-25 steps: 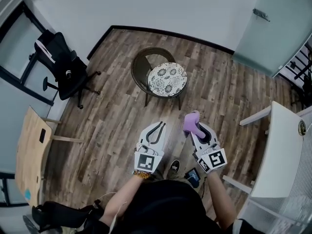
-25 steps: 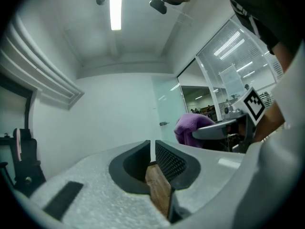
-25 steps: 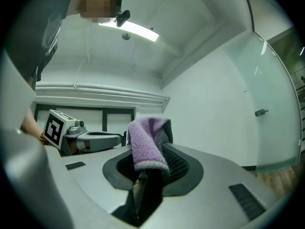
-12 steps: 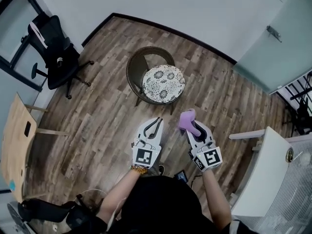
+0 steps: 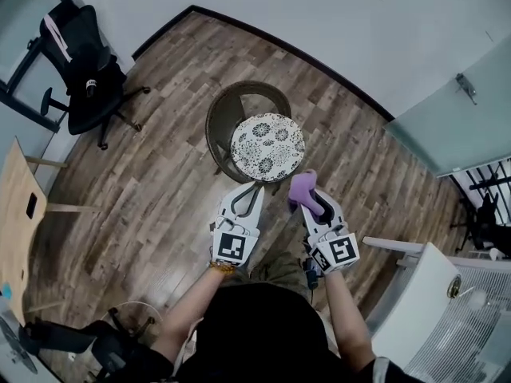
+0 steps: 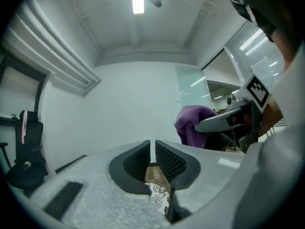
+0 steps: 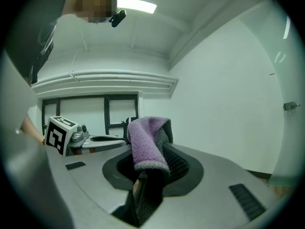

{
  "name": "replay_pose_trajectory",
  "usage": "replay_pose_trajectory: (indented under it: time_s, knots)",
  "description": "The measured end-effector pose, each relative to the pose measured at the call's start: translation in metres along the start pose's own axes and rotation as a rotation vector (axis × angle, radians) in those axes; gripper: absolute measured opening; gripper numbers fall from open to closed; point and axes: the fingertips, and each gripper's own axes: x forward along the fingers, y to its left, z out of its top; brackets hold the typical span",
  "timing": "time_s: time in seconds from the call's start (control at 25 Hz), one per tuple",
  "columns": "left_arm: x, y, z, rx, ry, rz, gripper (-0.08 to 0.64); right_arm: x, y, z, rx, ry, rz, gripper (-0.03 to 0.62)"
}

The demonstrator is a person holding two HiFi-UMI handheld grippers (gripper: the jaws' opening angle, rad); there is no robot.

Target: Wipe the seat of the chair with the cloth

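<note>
The grippers are standing closer to the chair (image 5: pixel 226 106) than a second ago. The purple cloth (image 5: pixel 301 187) is being pinched in the right gripper (image 5: pixel 309 200), near the front edge of the patterned seat (image 5: pixel 267 145). The left gripper (image 5: pixel 251 191) is hovering beside it, jaws almost together and empty, above the wooden floor (image 5: pixel 152 190).

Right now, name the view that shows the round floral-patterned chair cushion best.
The head view: the round floral cushion lies whole, seen from above. The left gripper view catches only a sliver below its jaws. The right gripper view shows only its purple fleece cloth.
</note>
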Motion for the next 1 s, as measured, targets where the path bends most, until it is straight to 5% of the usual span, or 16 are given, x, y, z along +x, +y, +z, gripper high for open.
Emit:
replay_pose_trajectory:
  time_s: [0.28,0.76,1.0]
  knots:
    - [0.048,0.023,-0.017,0.037,0.027,0.07,0.044,0.058,-0.044,-0.014,0.013,0.047,0.124,0.1]
    - [0.109,0.022,-0.018,0.0,0.067,0.367,0.044,0.114,-0.128,-0.024,0.009,0.114,0.43,0.107]
    - [0.124,0.007,-0.042,-0.037,0.132,0.405,0.044,0.128,-0.161,-0.038,0.003,0.165,0.496,0.109]
